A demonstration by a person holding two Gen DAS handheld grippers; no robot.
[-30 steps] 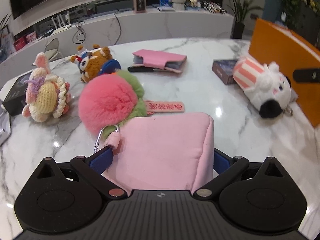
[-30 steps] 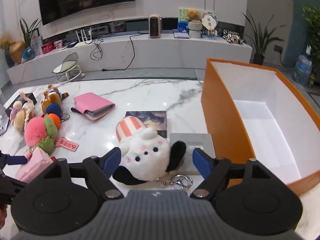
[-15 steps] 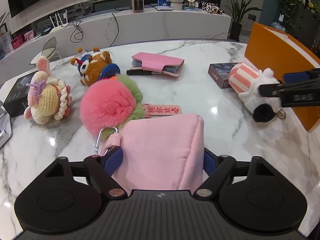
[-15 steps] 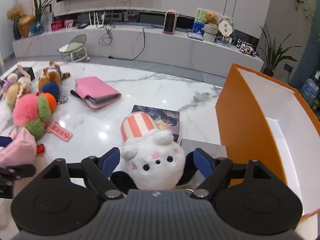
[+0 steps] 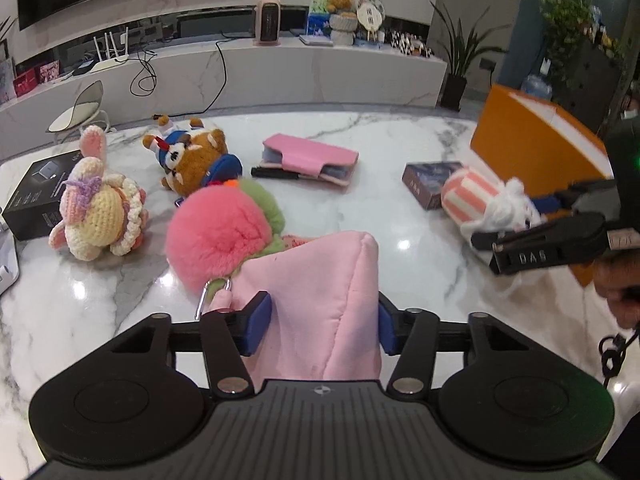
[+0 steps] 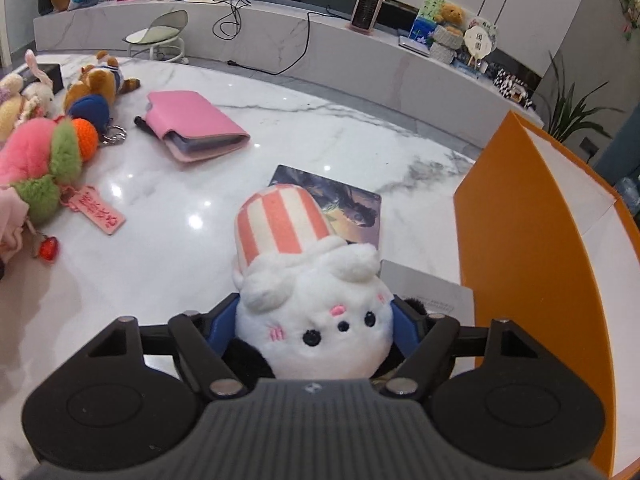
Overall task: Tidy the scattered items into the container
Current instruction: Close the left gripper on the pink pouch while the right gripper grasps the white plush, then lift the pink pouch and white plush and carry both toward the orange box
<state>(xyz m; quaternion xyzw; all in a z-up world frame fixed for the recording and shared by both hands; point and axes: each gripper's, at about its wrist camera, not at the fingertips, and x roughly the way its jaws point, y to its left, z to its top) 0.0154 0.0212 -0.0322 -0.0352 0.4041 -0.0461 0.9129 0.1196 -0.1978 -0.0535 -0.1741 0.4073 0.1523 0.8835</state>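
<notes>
Pink padded pouch [image 5: 320,300] sits clenched in the left gripper [image 5: 320,328], low over the near marble table [image 5: 400,152]. To its right, the right gripper [image 6: 316,328] grips the white plush with striped hat [image 6: 312,300] beside the orange box [image 6: 540,216]. Both picks look made; next comes carrying each rightward over the box wall and letting go inside.
</notes>
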